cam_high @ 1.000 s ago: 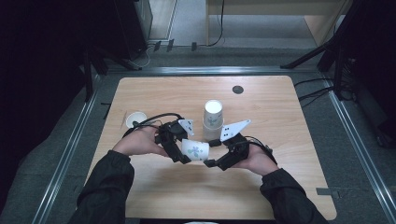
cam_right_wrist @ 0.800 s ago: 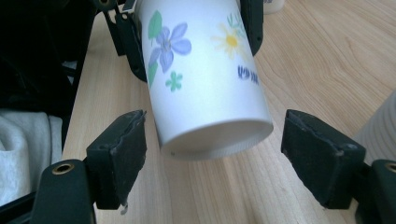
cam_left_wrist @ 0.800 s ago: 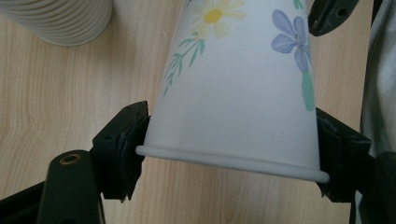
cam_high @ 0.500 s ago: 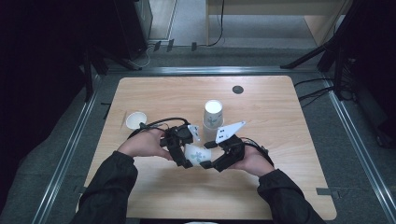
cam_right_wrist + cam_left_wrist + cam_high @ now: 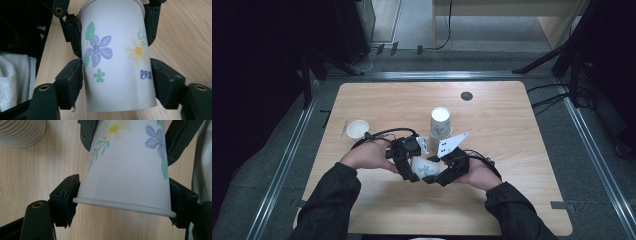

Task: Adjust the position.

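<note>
Between the two hands, low over the table (image 5: 377, 210), the flowered paper cup (image 5: 426, 167) lies sideways. The left gripper (image 5: 408, 165) clamps it near the rim, while the right gripper (image 5: 439, 176), whose jaws have just been closing, presses its pads on the base end. Beyond both grippers stands a stack of paper cups (image 5: 440, 122), and farther to the left gripper's outer side lies a small white cup (image 5: 357, 129).

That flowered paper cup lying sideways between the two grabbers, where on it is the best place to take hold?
On its side wall, one pad on each flank. The flowered cup is a cone lying level, so come in from an end. The left gripper clamps just behind the stiff rolled rim; the right gripper, its jaws just closing, takes the narrow base end. Squeeze gently: thin paper walls probably dent.
</note>
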